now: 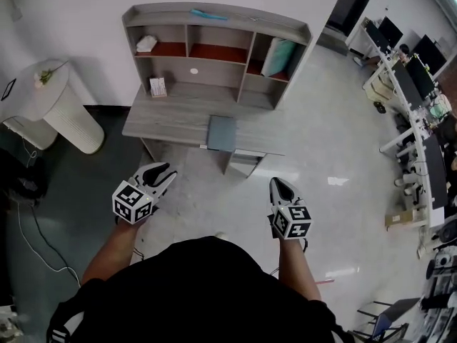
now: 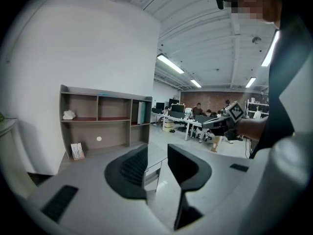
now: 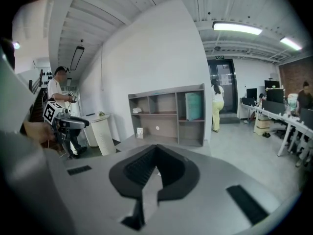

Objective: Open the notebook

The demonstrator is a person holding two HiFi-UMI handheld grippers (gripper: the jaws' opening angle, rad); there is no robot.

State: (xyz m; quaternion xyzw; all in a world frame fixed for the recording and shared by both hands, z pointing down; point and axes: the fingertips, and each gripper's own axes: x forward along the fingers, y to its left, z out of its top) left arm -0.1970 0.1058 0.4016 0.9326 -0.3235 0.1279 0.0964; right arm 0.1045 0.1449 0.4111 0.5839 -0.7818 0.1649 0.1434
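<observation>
As it lies flat, grey-blue rectangular notebook [image 1: 222,133] likely light, thin-covered: pinch cover's free edge | left gripper [image 1: 164,171] spread, empty | right gripper [image 1: 278,184] pressed together

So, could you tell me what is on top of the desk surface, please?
A closed grey-blue notebook lies at the front edge of the desk, and a small white standing card sits at the back left. Whatever is under the notebook is covered.
</observation>
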